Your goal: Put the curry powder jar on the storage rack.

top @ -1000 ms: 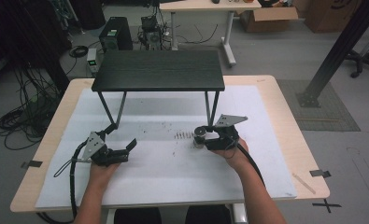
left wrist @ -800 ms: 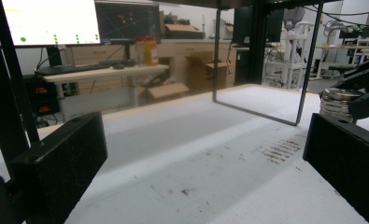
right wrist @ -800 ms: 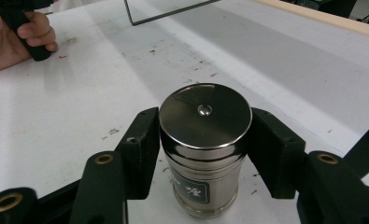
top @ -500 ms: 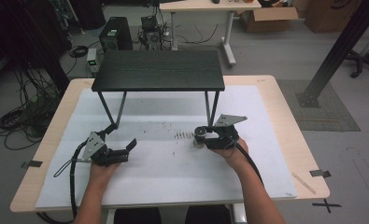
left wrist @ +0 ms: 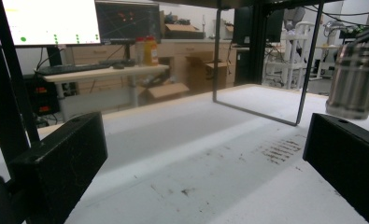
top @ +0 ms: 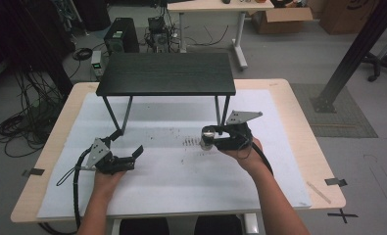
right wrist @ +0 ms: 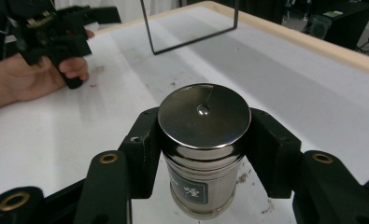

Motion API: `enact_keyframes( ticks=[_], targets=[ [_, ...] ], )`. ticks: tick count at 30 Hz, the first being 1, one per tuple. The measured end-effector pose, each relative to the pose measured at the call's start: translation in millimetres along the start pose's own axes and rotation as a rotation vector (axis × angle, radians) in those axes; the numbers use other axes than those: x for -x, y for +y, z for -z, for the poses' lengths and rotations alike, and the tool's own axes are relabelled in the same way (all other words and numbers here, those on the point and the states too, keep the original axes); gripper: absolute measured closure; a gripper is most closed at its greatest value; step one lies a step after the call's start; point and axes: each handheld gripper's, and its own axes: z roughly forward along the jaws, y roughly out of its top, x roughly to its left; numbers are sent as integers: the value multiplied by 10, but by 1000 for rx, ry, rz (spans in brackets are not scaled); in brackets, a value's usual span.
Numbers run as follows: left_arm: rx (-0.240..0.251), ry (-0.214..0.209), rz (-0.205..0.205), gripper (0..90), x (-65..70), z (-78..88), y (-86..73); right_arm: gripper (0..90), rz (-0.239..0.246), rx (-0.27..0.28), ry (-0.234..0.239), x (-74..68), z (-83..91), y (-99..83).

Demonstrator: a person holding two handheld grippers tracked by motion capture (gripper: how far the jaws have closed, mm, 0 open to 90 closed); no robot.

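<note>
A small steel canister (top: 208, 137) with a flat round lid (right wrist: 203, 114) hangs just above the white mat, right of centre. My right gripper (top: 209, 141) is shut on it, its black pads (right wrist: 143, 148) pressing both sides of the body below the lid. My left gripper (top: 135, 157) rests low on the mat at the left and is open, with nothing between its jaws. In the left gripper view the canister (left wrist: 353, 80) shows at the far right, beyond the open gripper (left wrist: 205, 172).
A black shelf-like stand (top: 166, 73) on thin metal legs (top: 222, 111) occupies the back of the white mat (top: 181, 186). Dark specks (top: 191, 142) mark the mat beside the canister. The wooden table edge (top: 323, 161) runs along the right.
The right gripper has risen a little with the canister in its jaws. The left gripper has stayed put.
</note>
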Motion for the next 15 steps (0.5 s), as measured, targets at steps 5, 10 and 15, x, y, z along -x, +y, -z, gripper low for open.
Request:
enact_keyframes(
  ticks=[5,10,15],
  targets=[
    [0,-1,1,2,-1,0,0,487,13,6,13,-26,76,168],
    [-1,-1,0,2,-1,1,0,486,23,25,22,-60,169,364],
    [0,-1,-2,2,1,0,0,487,28,47,32,-96,235,536]
  ],
)
